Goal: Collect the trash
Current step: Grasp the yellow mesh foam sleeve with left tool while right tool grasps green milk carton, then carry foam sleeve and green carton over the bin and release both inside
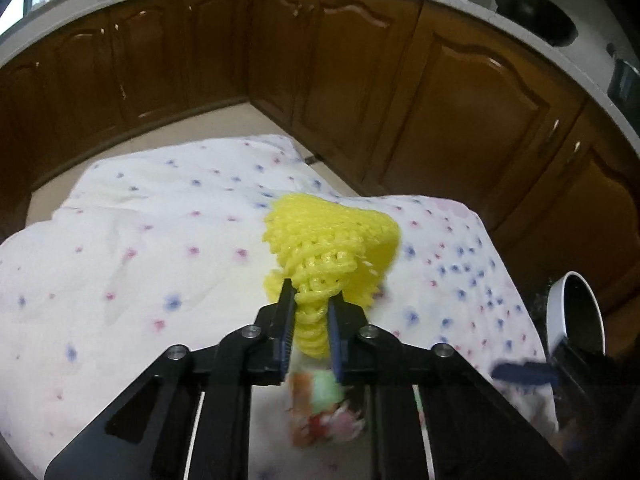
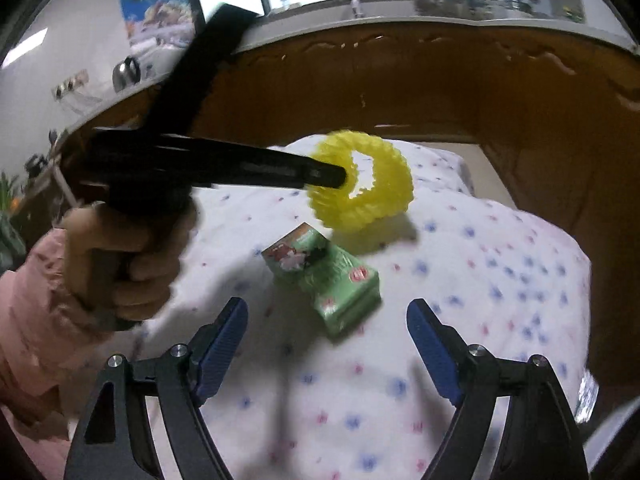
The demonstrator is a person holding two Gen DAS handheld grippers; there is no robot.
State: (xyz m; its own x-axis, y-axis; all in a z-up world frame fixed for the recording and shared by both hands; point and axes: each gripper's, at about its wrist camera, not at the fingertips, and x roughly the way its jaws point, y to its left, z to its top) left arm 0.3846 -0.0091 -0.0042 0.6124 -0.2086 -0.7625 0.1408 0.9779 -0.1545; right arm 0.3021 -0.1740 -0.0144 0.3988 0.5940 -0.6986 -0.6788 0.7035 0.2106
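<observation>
A yellow foam fruit net is pinched at its near end between the pads of my left gripper, which is shut on it. In the right wrist view the net shows as a ring lifted slightly off the cloth, with the left gripper reaching in from the left in a person's hand. A green snack packet lies on the cloth just beyond my right gripper, whose blue pads stand wide apart and open with nothing between them. The packet also shows blurred under the left gripper.
The table carries a white cloth with small flowers. Brown wooden cabinets stand close behind it and to the right. A white round container with a dark inside sits off the table's right edge. A pink sleeve is at the left.
</observation>
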